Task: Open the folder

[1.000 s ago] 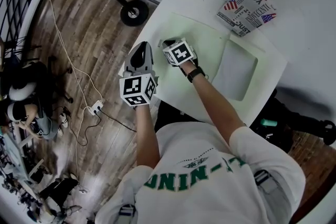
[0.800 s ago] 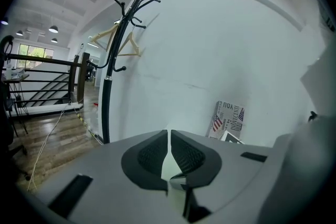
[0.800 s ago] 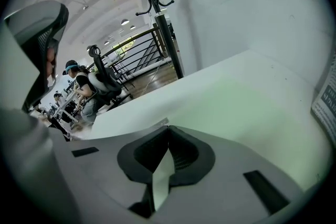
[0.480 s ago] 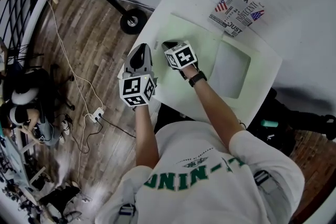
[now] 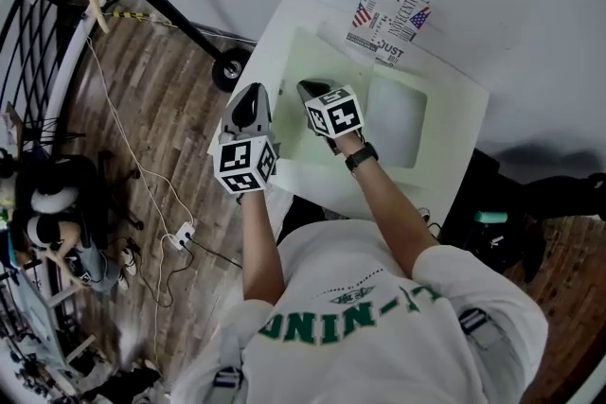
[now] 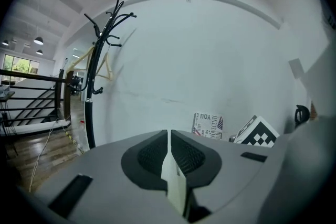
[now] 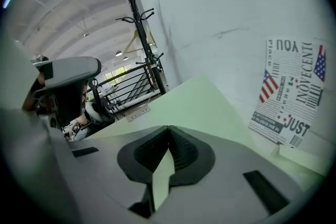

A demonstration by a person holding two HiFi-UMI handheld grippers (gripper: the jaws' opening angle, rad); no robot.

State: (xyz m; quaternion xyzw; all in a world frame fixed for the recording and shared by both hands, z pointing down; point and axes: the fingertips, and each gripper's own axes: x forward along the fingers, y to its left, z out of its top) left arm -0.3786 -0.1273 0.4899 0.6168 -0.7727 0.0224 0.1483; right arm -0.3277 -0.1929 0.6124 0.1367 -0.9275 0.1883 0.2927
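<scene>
On the white table (image 5: pixel 456 123), pale green folder (image 5: pixel 333 61), left gripper (image 5: pixel 252 92) and right gripper (image 5: pixel 311 91) each clenched on its thin leaves, flag-printed leaflet (image 5: pixel 386 17) at far edge.

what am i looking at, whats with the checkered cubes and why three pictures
No robot: a person holds a gripper in each hand, and the marker cubes are part of them. One picture is from a camera on the person's head, looking down. The other two cameras ride on the left gripper and right gripper, looking along their jaws. On the white table lie a pale green folder and a printed sheet with flags. Both pairs of jaws are shut on a thin pale sheet: the right on the folder's green cover, the left apparently on the folder's edge.
</scene>
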